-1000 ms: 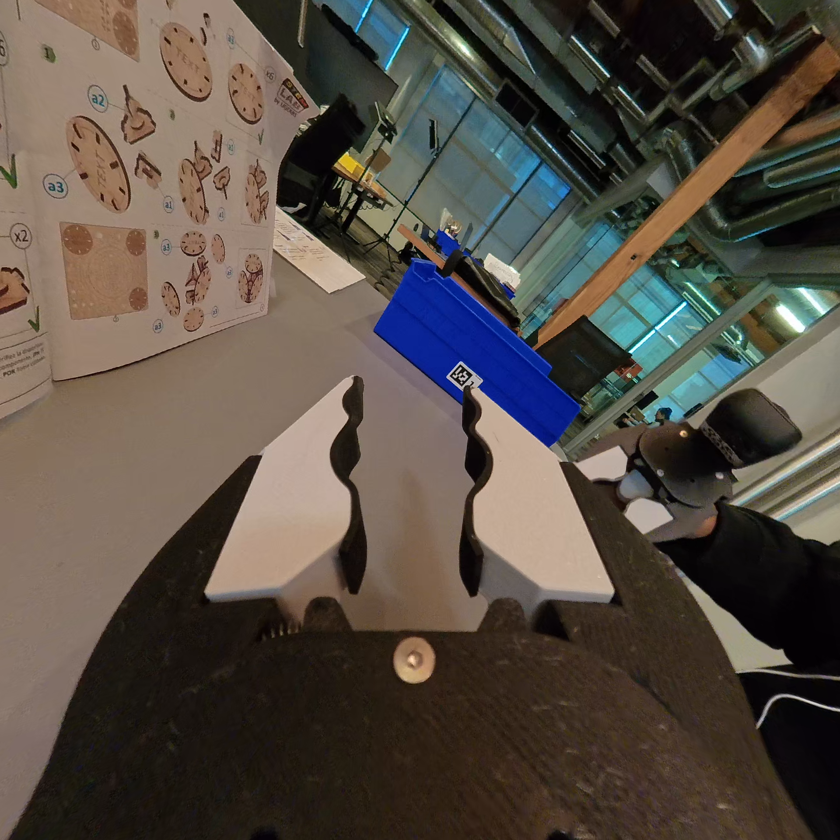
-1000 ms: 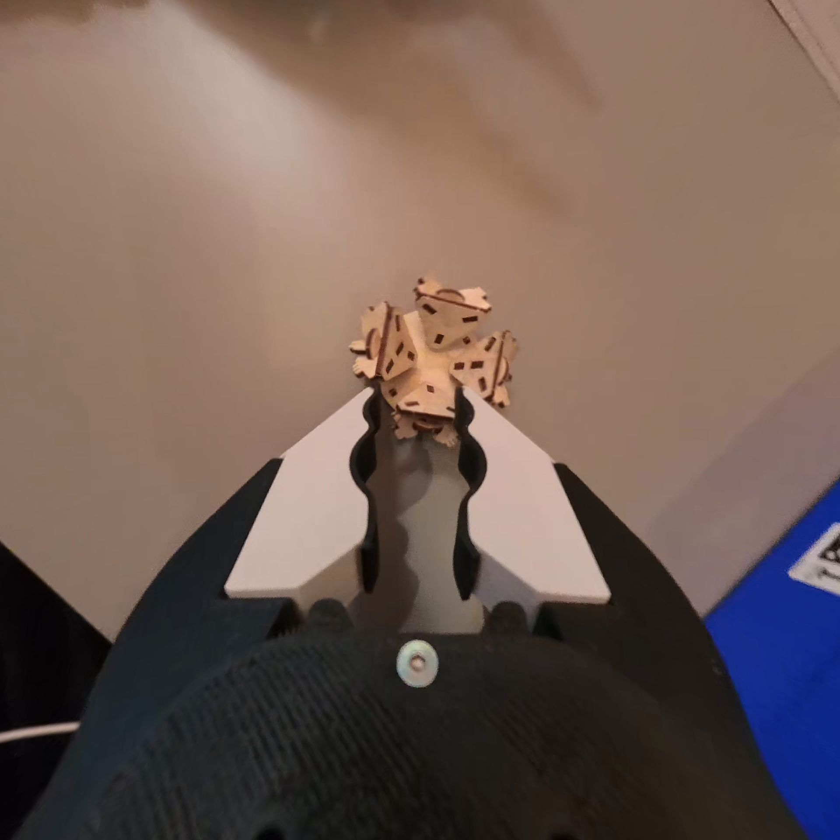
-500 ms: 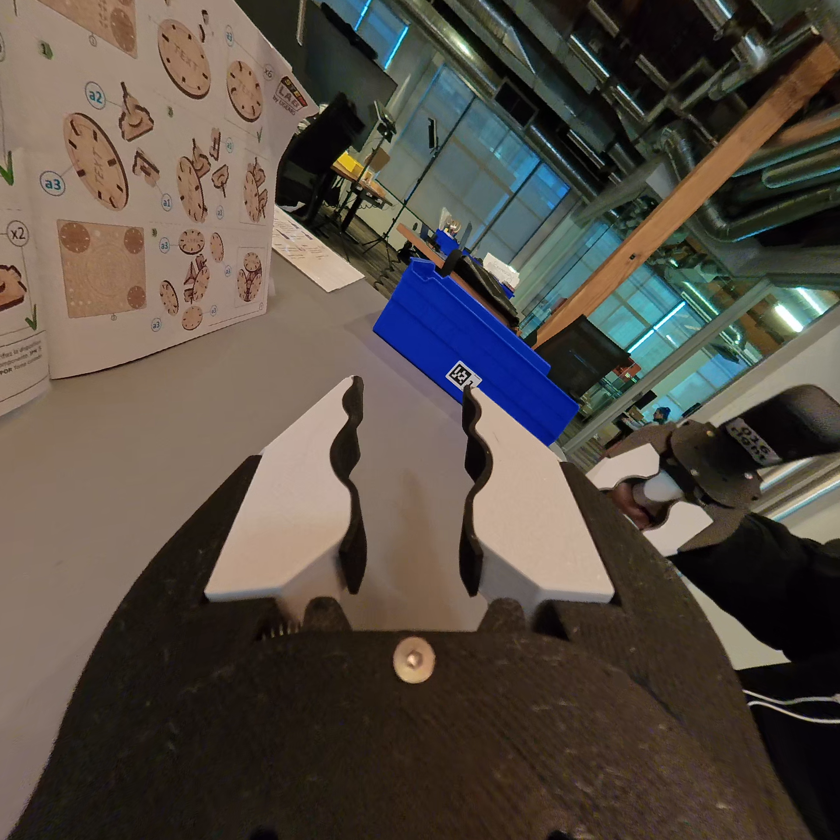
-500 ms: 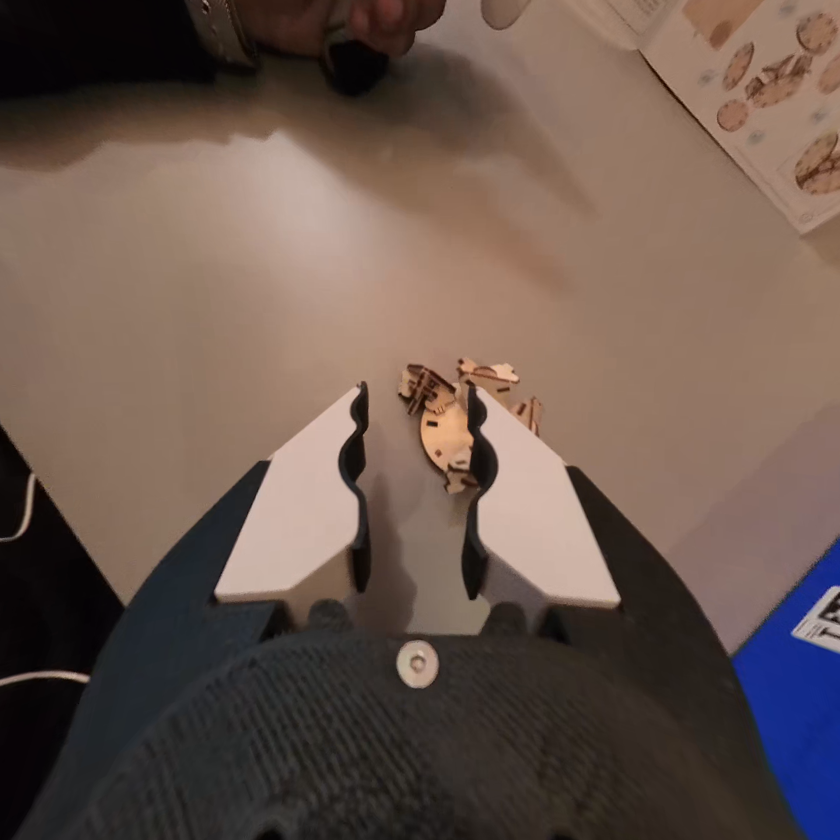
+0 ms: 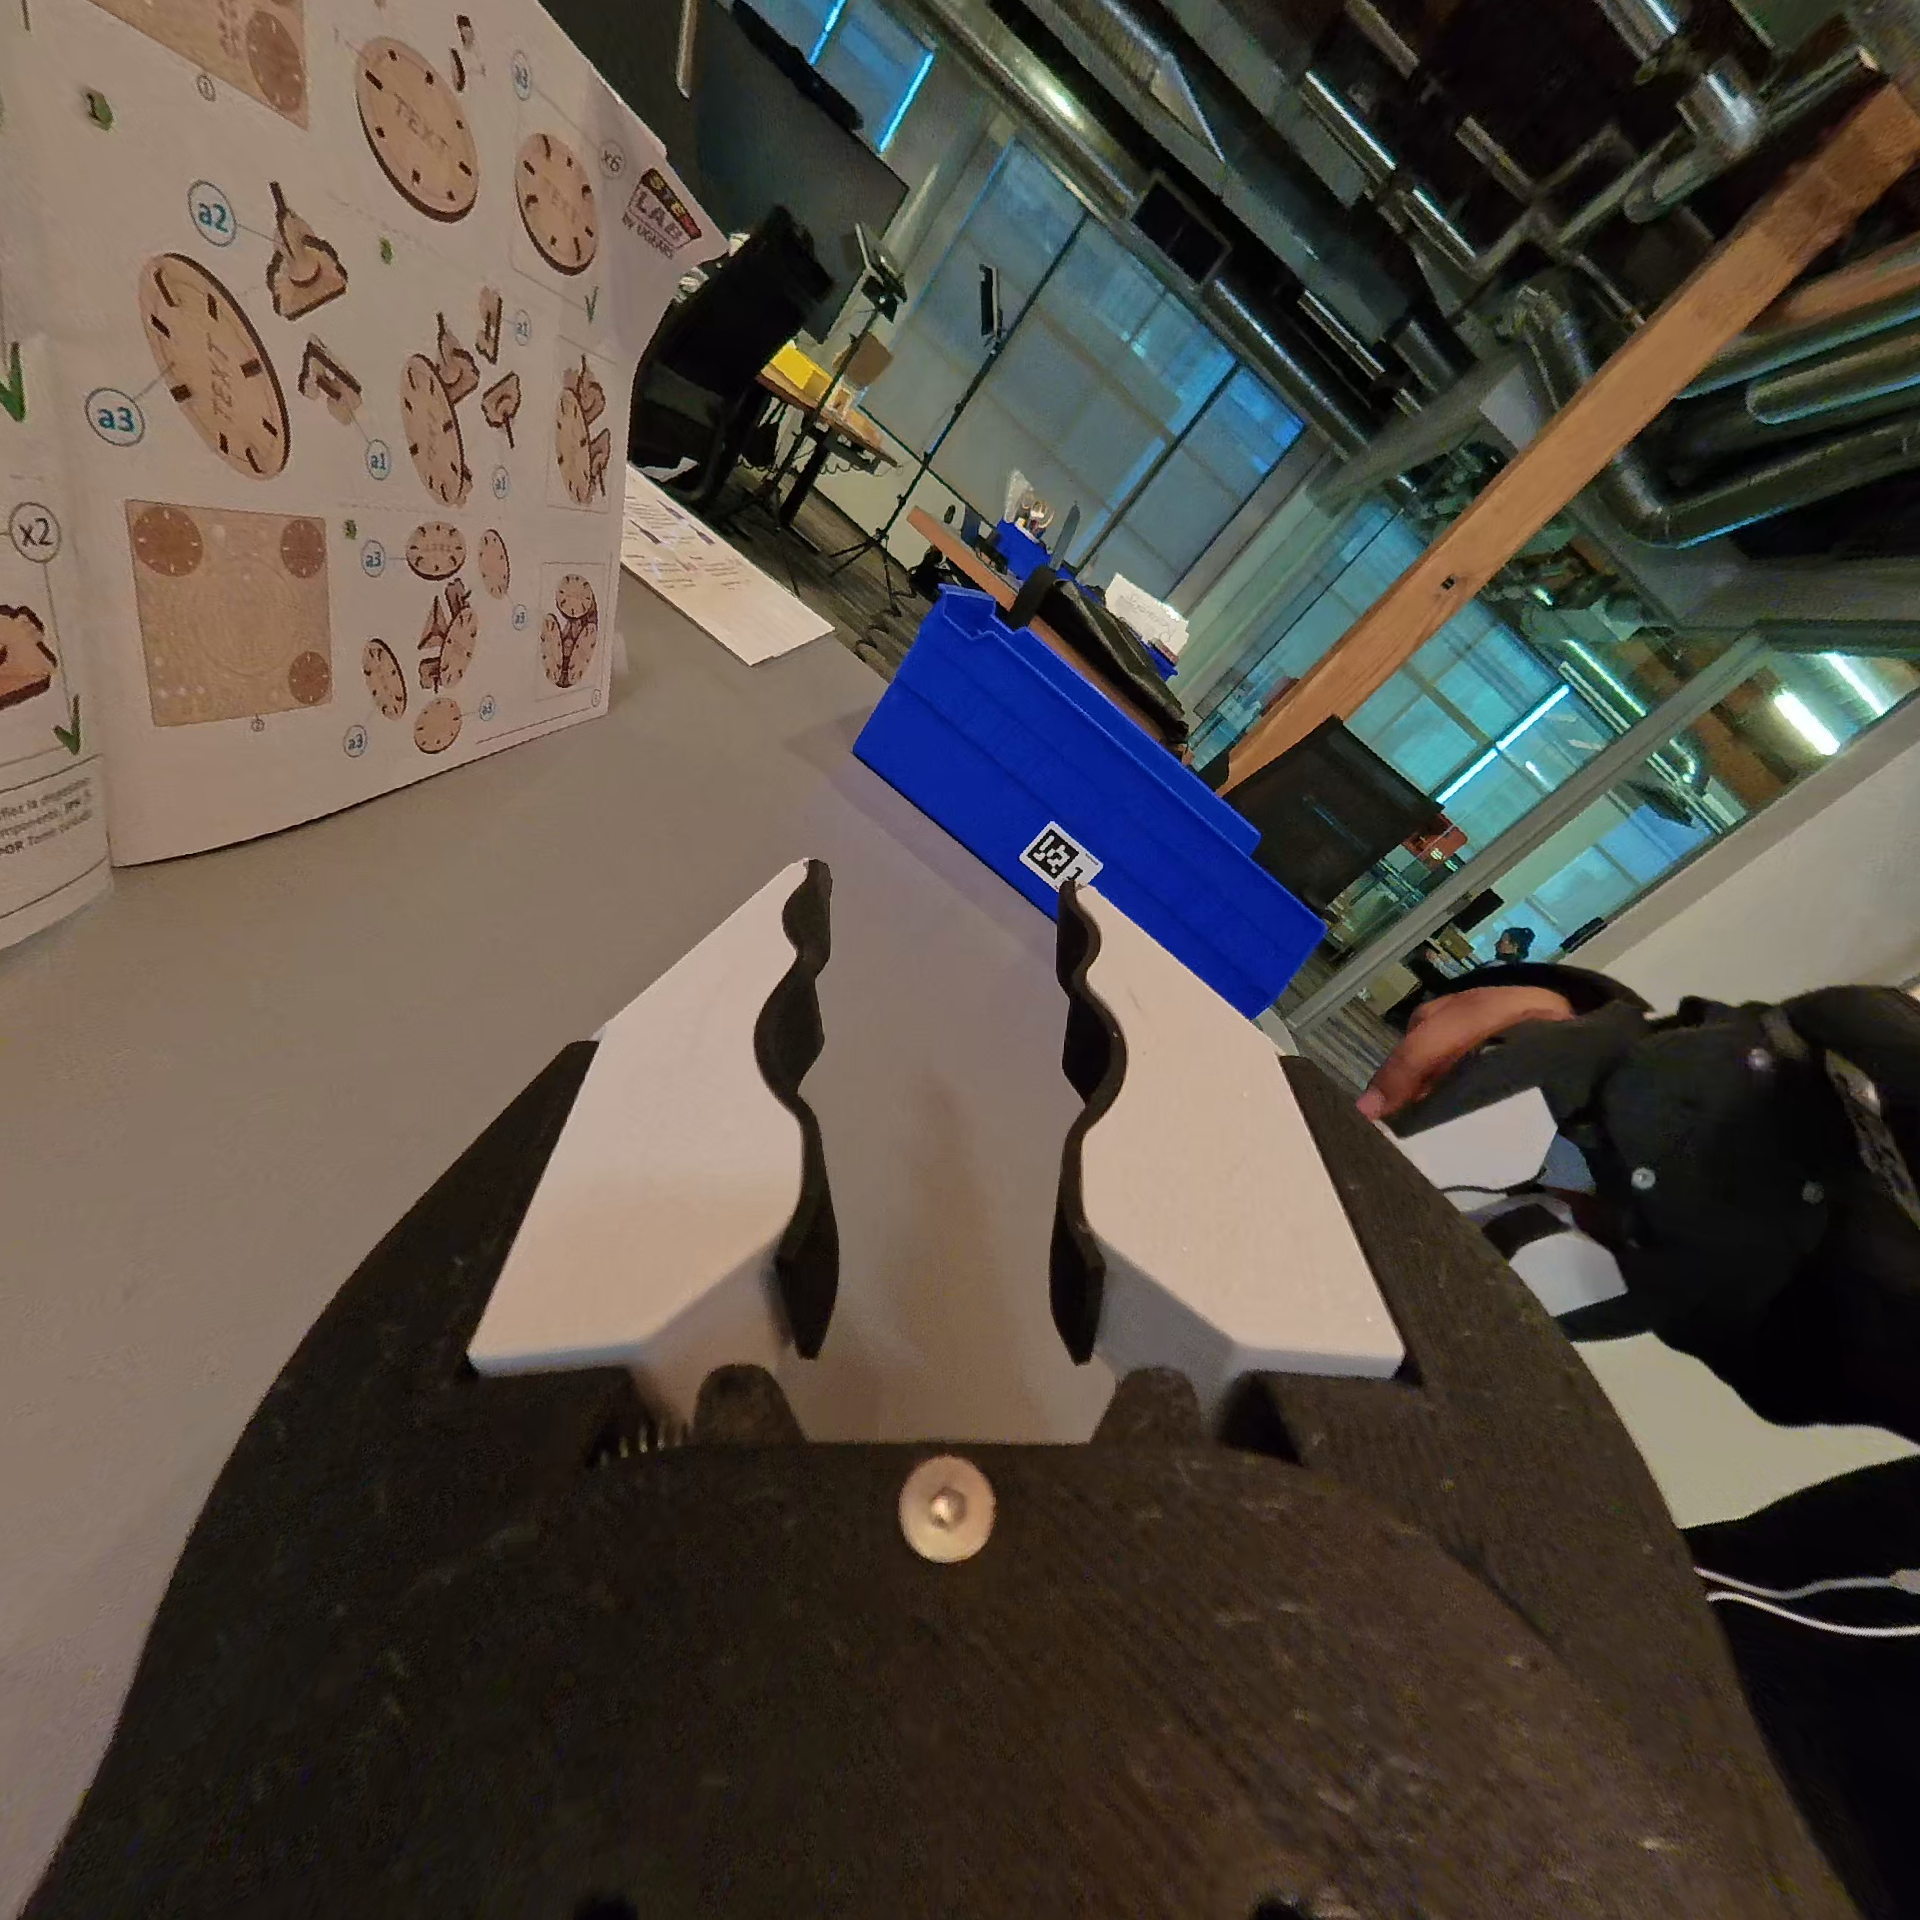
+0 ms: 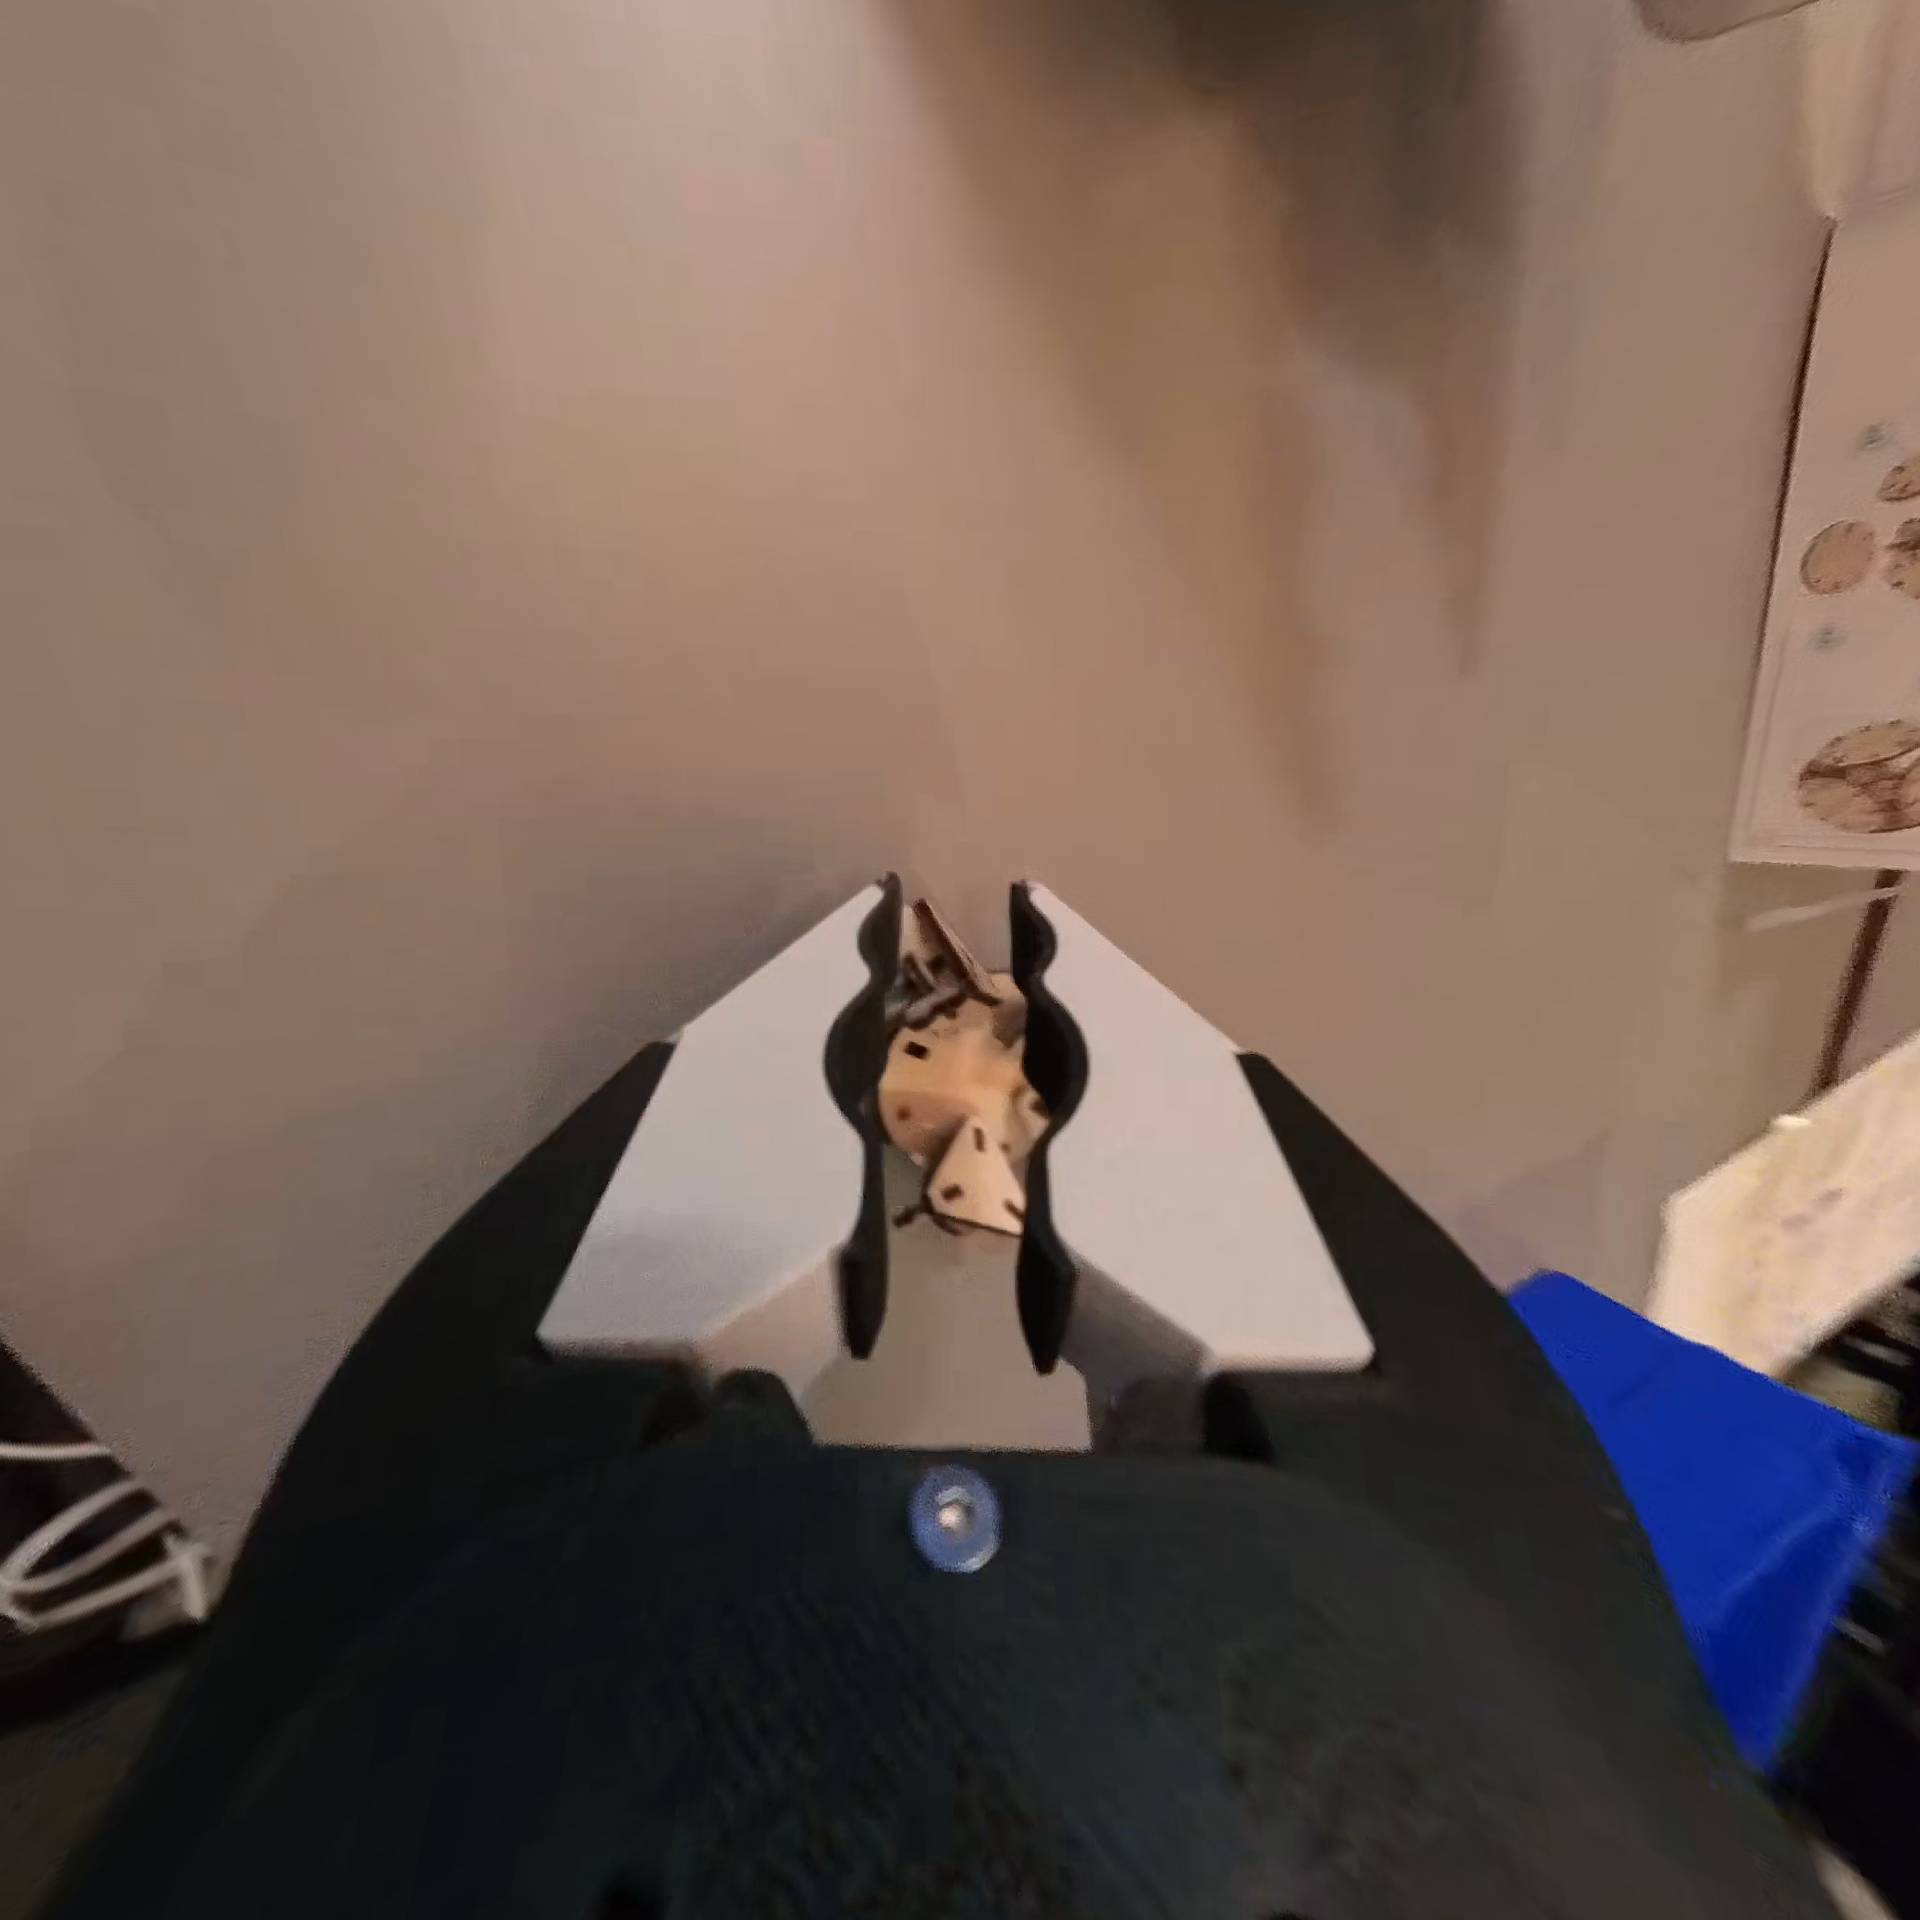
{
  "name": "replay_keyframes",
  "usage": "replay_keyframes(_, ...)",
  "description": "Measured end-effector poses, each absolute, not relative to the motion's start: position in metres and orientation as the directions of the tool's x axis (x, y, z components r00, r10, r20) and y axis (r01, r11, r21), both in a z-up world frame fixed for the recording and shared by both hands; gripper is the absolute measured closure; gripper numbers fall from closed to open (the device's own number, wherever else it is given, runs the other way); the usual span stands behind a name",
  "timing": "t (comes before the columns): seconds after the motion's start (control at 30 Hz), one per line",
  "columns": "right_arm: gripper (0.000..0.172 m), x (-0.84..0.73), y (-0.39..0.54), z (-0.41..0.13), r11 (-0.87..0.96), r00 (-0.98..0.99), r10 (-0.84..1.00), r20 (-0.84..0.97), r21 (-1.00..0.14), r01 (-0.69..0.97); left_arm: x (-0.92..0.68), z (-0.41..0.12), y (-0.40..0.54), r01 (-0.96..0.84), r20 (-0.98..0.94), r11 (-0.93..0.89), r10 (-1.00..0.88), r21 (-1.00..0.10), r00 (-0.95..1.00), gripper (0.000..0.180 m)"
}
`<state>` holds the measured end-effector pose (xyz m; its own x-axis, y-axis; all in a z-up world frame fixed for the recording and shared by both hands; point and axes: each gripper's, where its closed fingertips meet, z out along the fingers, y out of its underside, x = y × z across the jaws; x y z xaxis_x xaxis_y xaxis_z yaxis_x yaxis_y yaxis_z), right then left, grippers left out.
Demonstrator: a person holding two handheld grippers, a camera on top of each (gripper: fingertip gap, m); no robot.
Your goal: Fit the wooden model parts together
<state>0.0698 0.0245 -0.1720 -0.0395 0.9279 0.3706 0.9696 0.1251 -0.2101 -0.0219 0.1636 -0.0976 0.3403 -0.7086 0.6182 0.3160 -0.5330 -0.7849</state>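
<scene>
My right gripper (image 6: pixel 956 888) is shut on a small light wooden assembly of slotted laser-cut pieces (image 6: pixel 956 1081). The assembly sits deep between the black wavy pads, which touch it on both sides, over the beige-grey table (image 6: pixel 520 520). This view is blurred by motion. My left gripper (image 5: pixel 940 883) is open and empty. It hovers low over the grey table (image 5: pixel 312 1091), pointing toward a blue bin (image 5: pixel 1039 790). In the left wrist view the right gripper's black body (image 5: pixel 1714 1164) and a hand on it (image 5: pixel 1455 1039) show at the right edge.
A large printed instruction sheet with drawings of wooden parts stands at the left (image 5: pixel 312 416) and shows at the right edge of the right wrist view (image 6: pixel 1849 623). The blue bin is at the lower right there (image 6: pixel 1714 1475). White cables (image 6: pixel 83 1558) lie at the lower left. The left gripper's tips are roughly 20 cm from the right gripper's.
The right gripper held the wooden assembly at its tips, opened and left it lying on the table, then came together on it again, deeper between the pads. The left gripper stayed still and open.
</scene>
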Motion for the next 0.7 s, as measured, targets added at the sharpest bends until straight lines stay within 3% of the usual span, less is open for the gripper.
replay_keyframes(0.1, 0.159, 0.078, 0.034, -0.175, 0.224, -0.182, 0.867, 0.463, -0.038, 0.974, -0.022, -0.098, 0.164, 0.314, 0.619, -0.534, -0.708, -0.785, 0.340, 0.139)
replay_keyframes(0.23, 0.157, 0.083, 0.031, -0.179, 0.254, -0.250, 0.858, 0.449, 0.052, 0.966, -0.021, -0.098, 0.163, 0.310, 0.619, -0.537, -0.708, -0.785, 0.340, 0.139)
replay_keyframes(0.47, 0.156, 0.091, 0.023, -0.178, 0.217, -0.213, 0.893, 0.397, 0.034, 0.976, -0.021, -0.098, 0.163, 0.310, 0.619, -0.537, -0.708, -0.785, 0.339, 0.139)
replay_keyframes(0.7, 0.158, 0.104, 0.024, -0.181, 0.275, -0.307, 0.858, 0.412, 0.137, 0.952, -0.021, -0.098, 0.163, 0.309, 0.618, -0.536, -0.709, -0.786, 0.341, 0.139)
